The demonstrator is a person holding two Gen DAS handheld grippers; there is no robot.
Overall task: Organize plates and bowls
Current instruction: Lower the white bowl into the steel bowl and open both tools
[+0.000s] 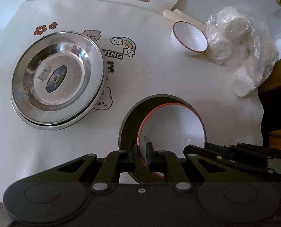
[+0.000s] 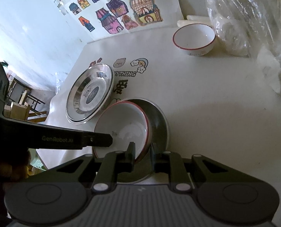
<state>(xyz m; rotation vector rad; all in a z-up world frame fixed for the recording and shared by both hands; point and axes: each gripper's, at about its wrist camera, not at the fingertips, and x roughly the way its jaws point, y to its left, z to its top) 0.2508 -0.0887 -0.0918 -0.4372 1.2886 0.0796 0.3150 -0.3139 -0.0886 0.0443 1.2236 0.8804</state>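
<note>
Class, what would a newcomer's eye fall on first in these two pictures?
First, the red-rimmed white bowl tilted inside a dark plate at the near edge, with the left hand-held gripper and the right hand-held gripper both closed around its rim. Next, the shiny steel plates stacked to the left on the cartoon-printed tablecloth.

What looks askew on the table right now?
The red-rimmed bowl sits tilted inside the dark plate, leaning on its rim with both grippers at its edge. The small bowl far back also looks tipped against the plastic bag.
</note>
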